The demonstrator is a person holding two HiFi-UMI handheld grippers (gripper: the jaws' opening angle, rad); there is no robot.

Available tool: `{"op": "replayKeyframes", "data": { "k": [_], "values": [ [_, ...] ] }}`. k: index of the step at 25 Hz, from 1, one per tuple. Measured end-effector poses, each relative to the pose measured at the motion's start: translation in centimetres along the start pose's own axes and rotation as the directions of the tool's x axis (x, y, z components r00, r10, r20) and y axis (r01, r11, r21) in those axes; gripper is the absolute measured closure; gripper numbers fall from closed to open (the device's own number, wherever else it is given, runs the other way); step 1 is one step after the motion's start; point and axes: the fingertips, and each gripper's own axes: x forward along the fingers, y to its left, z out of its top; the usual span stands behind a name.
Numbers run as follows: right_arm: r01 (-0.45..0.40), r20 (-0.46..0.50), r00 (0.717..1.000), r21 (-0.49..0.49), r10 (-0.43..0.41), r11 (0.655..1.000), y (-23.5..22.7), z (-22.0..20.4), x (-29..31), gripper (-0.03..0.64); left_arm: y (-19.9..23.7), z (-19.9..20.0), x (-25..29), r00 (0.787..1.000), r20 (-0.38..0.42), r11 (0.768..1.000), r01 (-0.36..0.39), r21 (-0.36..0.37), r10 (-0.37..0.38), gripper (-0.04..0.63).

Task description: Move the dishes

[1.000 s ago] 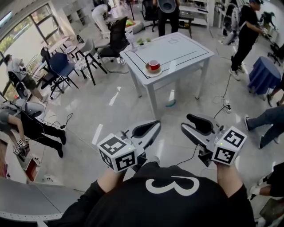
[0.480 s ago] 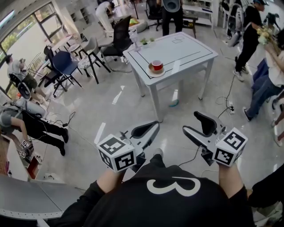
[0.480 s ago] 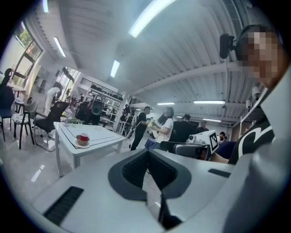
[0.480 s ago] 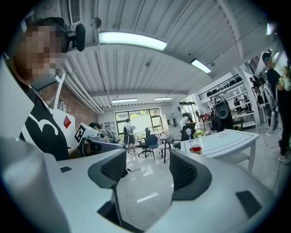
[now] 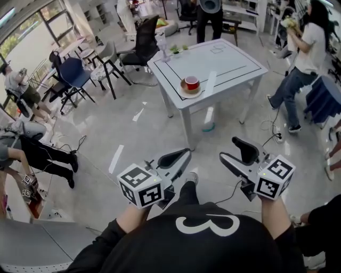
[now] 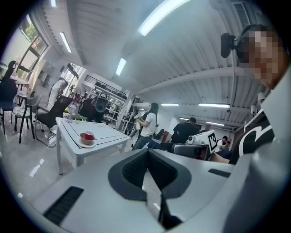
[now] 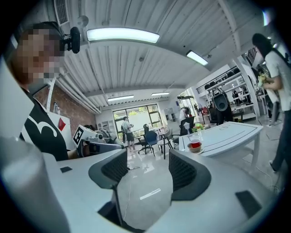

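Observation:
A red cup (image 5: 192, 82) stands on a tan saucer (image 5: 190, 89) near the front edge of a white table (image 5: 229, 63), a few steps ahead of me. Both grippers are held low in front of my body, far short of the table. My left gripper (image 5: 183, 155) is shut with nothing in it, its dark pads meeting. My right gripper (image 5: 228, 149) is open and empty, with floor showing between its pads. The left gripper view shows the cup (image 6: 89, 135) on the table (image 6: 107, 136). In the right gripper view the cup (image 7: 195, 144) sits on the table's near end (image 7: 227, 133).
Black and blue office chairs (image 5: 74, 74) stand left of the table. A person in a white top (image 5: 303, 58) stands to its right, another (image 5: 209, 16) behind it. Cables (image 5: 269, 125) run on the floor at right. A teal object (image 5: 208, 127) lies under the table. A person (image 5: 37, 152) crouches at left.
The person in white has come in at the right of the table where a person in black stood. Both grippers hold nearly the same pose; the table sits about as far away.

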Motion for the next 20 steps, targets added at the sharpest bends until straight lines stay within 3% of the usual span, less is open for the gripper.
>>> {"op": "replayKeyframes", "data": {
  "k": [20],
  "values": [
    [0.065,-0.06,0.997,0.187,-0.054,0.98,-20.7,4.2,17.5,0.367,24.2,5.6,14.7,0.995,-0.094,0.991,0.009,-0.132,-0.021,0.592]
  ]
}}
